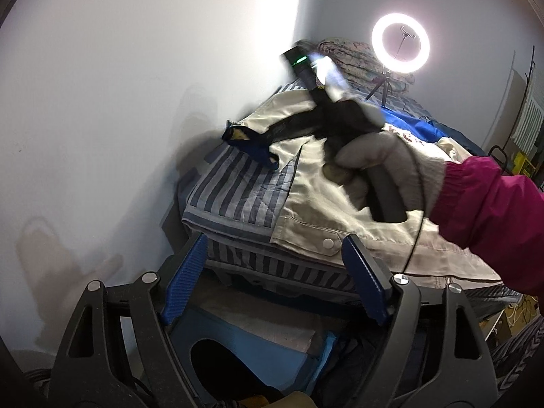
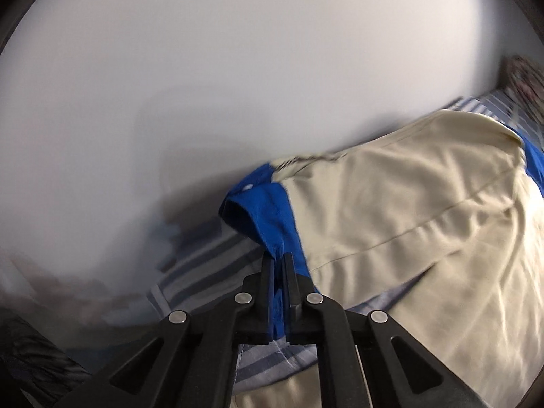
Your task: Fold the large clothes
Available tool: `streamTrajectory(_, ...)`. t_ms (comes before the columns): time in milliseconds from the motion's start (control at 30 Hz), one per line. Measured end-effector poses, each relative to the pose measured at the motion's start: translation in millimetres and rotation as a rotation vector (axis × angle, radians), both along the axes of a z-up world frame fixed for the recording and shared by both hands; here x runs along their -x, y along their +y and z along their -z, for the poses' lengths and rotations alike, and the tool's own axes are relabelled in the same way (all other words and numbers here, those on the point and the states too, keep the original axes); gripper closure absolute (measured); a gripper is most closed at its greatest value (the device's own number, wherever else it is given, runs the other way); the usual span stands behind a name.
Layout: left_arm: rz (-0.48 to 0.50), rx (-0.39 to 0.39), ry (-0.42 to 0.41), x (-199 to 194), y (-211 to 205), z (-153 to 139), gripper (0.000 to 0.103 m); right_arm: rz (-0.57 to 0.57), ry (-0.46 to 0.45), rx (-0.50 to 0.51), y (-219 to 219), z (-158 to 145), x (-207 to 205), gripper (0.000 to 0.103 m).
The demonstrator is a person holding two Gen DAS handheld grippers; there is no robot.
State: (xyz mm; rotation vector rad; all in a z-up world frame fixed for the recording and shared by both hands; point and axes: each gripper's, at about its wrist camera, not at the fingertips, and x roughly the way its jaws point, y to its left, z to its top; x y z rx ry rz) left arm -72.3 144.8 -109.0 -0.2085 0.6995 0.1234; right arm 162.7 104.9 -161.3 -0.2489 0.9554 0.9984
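right tongs clamped on the blue cuff of a cream jacket on a striped bed; left tongs spread apart, holding nothing.

One jacket, one ring light — two tongs.

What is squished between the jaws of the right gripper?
The blue cuff of the cream jacket on the striped bed. The right gripper is shut on it, seen in the right wrist view.

Magenta sleeve, grey glove; black tool, blue ribbed pads.
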Motion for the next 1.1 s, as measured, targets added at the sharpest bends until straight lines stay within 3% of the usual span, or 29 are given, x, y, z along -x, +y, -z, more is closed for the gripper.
streamTrajectory(167, -0.002, -0.01, -0.003, -0.5, -2.4, 0.2, 0.02, 0.119, 0.03, -0.134, -63.5, -24.3, -11.3, 0.103)
streamTrajectory(300, 0.005, -0.002, 0.005, -7.6, -3.9, -2.0, 0.02, 0.23, 0.064, -0.242, -118.5, -38.3, 3.3, 0.103)
streamTrajectory(433, 0.021, 0.015, 0.002, -21.1, -6.3, -11.9, 0.02, 0.353, 0.103, -0.322, -153.1, -31.4, 15.6, 0.103)
streamTrajectory(600, 0.05, 0.057, 0.004, -59.9, -1.1, -33.2, 0.02, 0.387, 0.128, -0.356, -164.9, -18.1, 27.7, 0.103)
streamTrajectory(800, 0.075, 0.275, 0.106, -147.3, 20.6, -31.4, 0.019, 0.345, 0.032, -0.28, -172.0, -15.7, 33.4, 0.103)
streamTrajectory(900, 0.087, 0.403, 0.183, -194.6, 22.2, -9.7, 0.019, 0.345, 0.032, -0.274, -180.9, -14.5, 37.9, 0.103)
streamTrajectory(1033, 0.019, 0.654, 0.286, -241.1, 33.3, 33.4, 0.019, 0.343, 0.036, -0.274, -189.0, -10.1, 38.0, 0.103)
streamTrajectory(1100, -0.006, 0.712, 0.33, -253.4, 34.3, 49.3, 0.019, 0.342, 0.034, -0.268, -191.1, -8.0, 37.7, 0.103)
